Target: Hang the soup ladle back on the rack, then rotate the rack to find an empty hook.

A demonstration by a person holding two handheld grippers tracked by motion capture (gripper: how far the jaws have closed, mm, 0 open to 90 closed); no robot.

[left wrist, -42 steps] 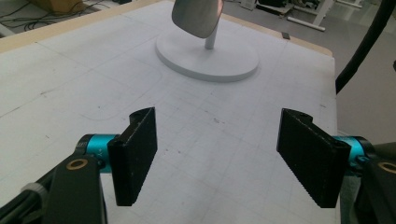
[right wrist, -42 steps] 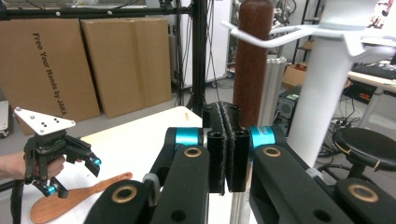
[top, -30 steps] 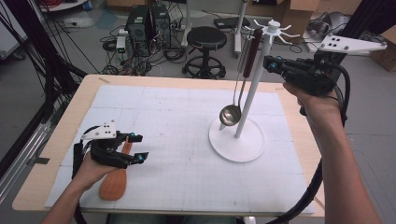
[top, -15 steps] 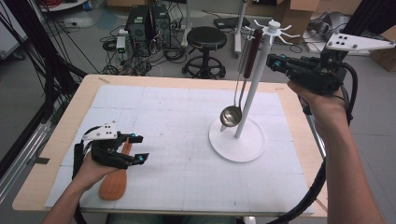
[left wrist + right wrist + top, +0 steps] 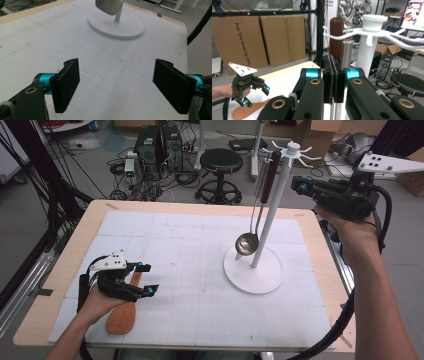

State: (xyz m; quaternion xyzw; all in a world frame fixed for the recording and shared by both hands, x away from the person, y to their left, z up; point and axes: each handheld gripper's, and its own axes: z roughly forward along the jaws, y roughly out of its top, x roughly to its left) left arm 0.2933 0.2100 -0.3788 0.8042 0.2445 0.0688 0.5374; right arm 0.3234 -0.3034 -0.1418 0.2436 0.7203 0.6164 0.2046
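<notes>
Since the earlier frames the right gripper (image 5: pixel 300 185) has drawn slightly back toward the right edge of the high view, away from the white utensil stand (image 5: pixel 253 270); the left gripper (image 5: pixel 145 279) has hardly shifted. The flat orange-brown wooden spatula (image 5: pixel 121 316) lies on the white gridded mat (image 5: pixel 190 250) at lower left, partly under the left gripper, whose jaws are spread wide with nothing between them, just above the handle. That suggests the spatula is next to be picked up. On the stand at centre right hangs a steel ladle with a dark wooden handle (image 5: pixel 246 243), apparently already placed. The right gripper's jaws are pressed together, empty, level with the stand's hooks.
</notes>
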